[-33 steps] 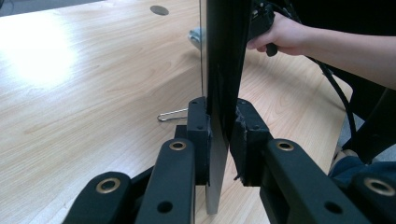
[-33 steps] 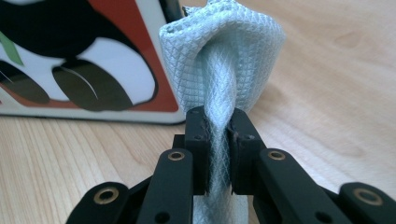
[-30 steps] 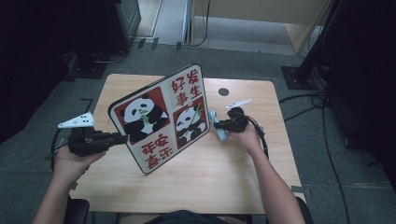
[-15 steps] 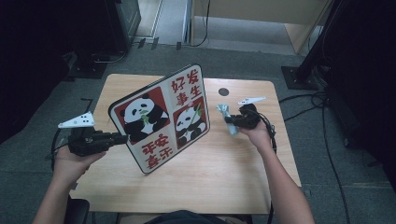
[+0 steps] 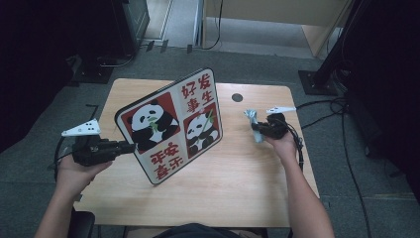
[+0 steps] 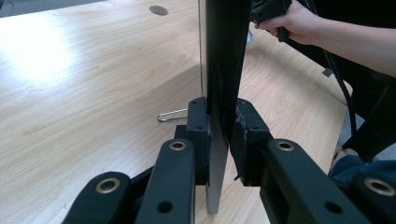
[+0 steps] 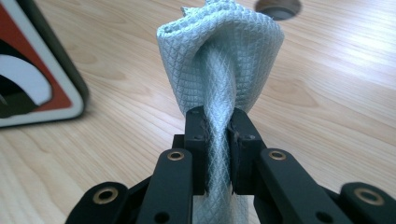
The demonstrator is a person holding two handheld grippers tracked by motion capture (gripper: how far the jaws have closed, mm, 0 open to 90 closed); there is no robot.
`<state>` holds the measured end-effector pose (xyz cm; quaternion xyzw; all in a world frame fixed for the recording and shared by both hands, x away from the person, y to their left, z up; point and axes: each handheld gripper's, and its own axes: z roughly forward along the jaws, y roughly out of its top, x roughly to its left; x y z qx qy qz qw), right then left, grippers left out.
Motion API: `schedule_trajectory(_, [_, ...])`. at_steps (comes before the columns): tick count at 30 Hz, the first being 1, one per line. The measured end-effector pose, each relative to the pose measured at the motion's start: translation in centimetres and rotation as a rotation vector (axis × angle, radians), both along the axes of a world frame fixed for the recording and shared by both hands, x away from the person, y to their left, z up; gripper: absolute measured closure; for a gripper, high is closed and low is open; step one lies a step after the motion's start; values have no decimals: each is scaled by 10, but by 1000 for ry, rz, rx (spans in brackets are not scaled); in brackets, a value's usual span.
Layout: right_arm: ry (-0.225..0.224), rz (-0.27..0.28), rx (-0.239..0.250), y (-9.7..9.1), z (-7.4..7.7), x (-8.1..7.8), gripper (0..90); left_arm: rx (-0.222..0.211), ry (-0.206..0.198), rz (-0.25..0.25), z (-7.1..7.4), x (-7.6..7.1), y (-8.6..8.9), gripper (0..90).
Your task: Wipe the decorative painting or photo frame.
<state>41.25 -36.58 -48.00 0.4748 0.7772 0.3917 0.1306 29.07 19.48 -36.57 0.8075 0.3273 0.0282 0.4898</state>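
panda board (image 5: pixel 173 126) clamped in left tool (image 6: pixel 218 135); cloth (image 7: pixel 219 65) pinched in right tool (image 7: pixel 218 149)

- Left gripper (image 6: pixel 217 140): matte black two-jaw tool with blocky square pads, flat link bars fixed by brass-ringed rivets and small screw holes.
- Right gripper (image 7: pixel 217 144): same black build, brass rivets.
- Each carries a grey three-cornered plate and a trailing black cable.
- Forearms bare, no sleeves.

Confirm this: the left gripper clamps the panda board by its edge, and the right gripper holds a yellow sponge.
Not quite. The left gripper does clamp the panda board by its edge, but the right gripper holds a pale blue cloth, not a yellow sponge; the right gripper view shows it.
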Motion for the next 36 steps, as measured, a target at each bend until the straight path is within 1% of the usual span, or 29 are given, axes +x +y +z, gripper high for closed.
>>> schedule_trajectory(2, [7,-22,-4,-5,-2,-1,804,-1,0,-1,0,0,0,790])
schedule_trajectory(5, [-3,-33,-9,-11,-6,-2,803,-2,0,-1,0,0,0,789])
schedule_trajectory(9, [10,-53,-20,-15,-12,-1,803,0,-2,2,0,0,0,788])
schedule_trajectory(11, [21,-60,-34,-16,-15,-1,801,5,-10,3,0,-1,-1,785])
schedule_trajectory(13, [35,-64,-37,-16,-19,-1,797,6,-14,1,0,-1,-1,780])
schedule_trajectory(16, [37,-70,-50,-17,-23,-1,783,11,-29,6,0,-1,-1,768])
schedule_trajectory(17, [34,-73,-58,-17,-23,-1,773,8,-32,5,0,-1,-1,750])
schedule_trajectory(18, [36,-75,-58,-17,-24,0,766,0,-30,-2,0,-1,-1,735])
schedule_trajectory(20, [42,-80,-51,-17,-26,0,750,1,-37,-13,0,-2,-1,709])
schedule_trajectory(22, [36,-72,-55,-17,-27,0,750,-2,-35,-21,0,-2,-1,682])
schedule_trajectory(24, [36,-76,-53,-17,-28,1,750,-5,-44,-22,0,-2,-1,648])
schedule_trajectory(26, [31,-83,-58,-18,-29,1,730,-9,-53,-39,-1,-2,0,599])
schedule_trajectory(27, [34,-89,-56,-18,-30,1,713,-6,-49,-52,-2,-3,0,573])
schedule_trajectory(30, [35,-88,-55,-18,-32,2,692,14,-70,-66,-4,-3,-1,534])
schedule_trajectory(32, [37,-92,-56,-17,-32,2,673,11,-58,-71,-5,-2,0,509])
schedule_trajectory(34, [42,-96,-52,-17,-32,2,643,19,-62,-73,-7,-2,2,489])
schedule_trajectory(36, [41,-94,-52,-17,-32,2,635,16,-67,-77,-8,-2,3,474])
